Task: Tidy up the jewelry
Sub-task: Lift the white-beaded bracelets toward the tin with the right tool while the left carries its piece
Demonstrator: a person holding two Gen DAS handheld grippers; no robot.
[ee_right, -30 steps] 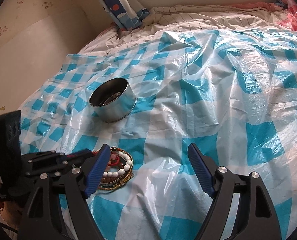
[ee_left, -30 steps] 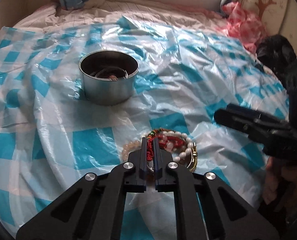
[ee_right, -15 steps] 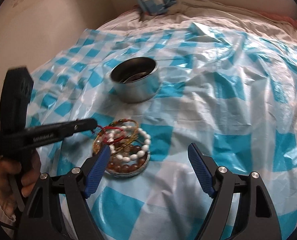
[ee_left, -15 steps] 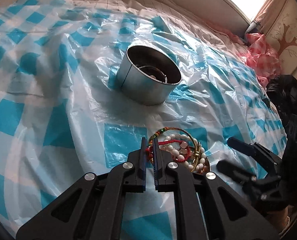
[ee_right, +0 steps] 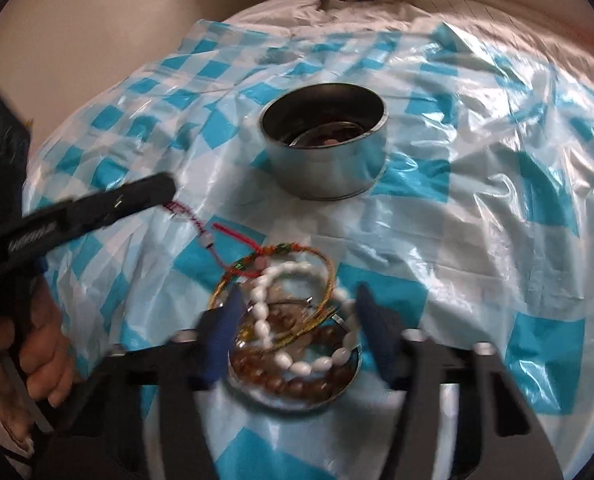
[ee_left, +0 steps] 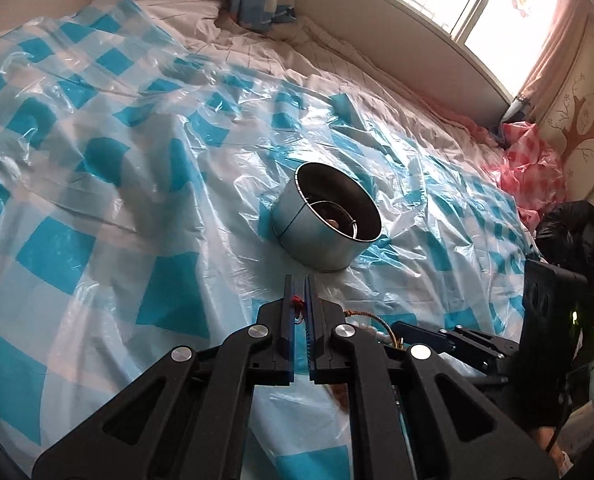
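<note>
My left gripper [ee_left: 299,300] is clamped on a red cord bracelet [ee_right: 201,229], which stretches taut from its tips back to the jewelry pile. My right gripper [ee_right: 295,316] has just been closing; its blue pads [ee_right: 225,320] now straddle the shallow round dish [ee_right: 257,394] holding a white bead bracelet [ee_right: 293,360], brown beads [ee_right: 289,384] and gold thread bangles [ee_right: 321,280], though I can't tell whether they touch its rim. The metal tin [ee_right: 329,176] sits beyond on the blue-checked plastic sheet [ee_right: 477,208].
</note>
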